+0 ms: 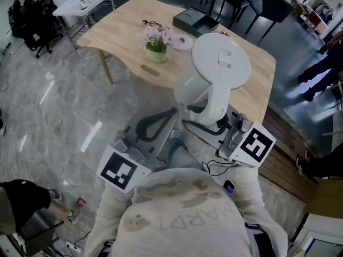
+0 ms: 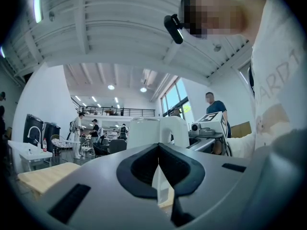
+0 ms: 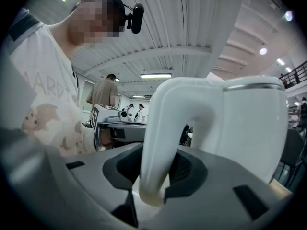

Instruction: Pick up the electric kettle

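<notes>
The white electric kettle (image 1: 214, 68) hangs in the air in front of me, lid up, near the wooden table's corner. My right gripper (image 1: 210, 123) is shut on its curved handle (image 3: 160, 138), the dark pads pressing both sides of the lower handle. In the right gripper view the kettle's body (image 3: 249, 123) fills the right side. My left gripper (image 1: 155, 125) is level beside it, to the left, shut with nothing in it; its jaws meet in a seam (image 2: 158, 152). From the left gripper view the kettle (image 2: 144, 133) shows just beyond.
A light wooden table (image 1: 123, 25) lies ahead with a small flower pot (image 1: 156, 46), a white disc (image 1: 182, 43) and a black tray (image 1: 195, 20). A white table (image 1: 86, 1) and dark chairs stand farther off. Grey marble floor lies below. A person's arm (image 1: 21, 202) is at lower left.
</notes>
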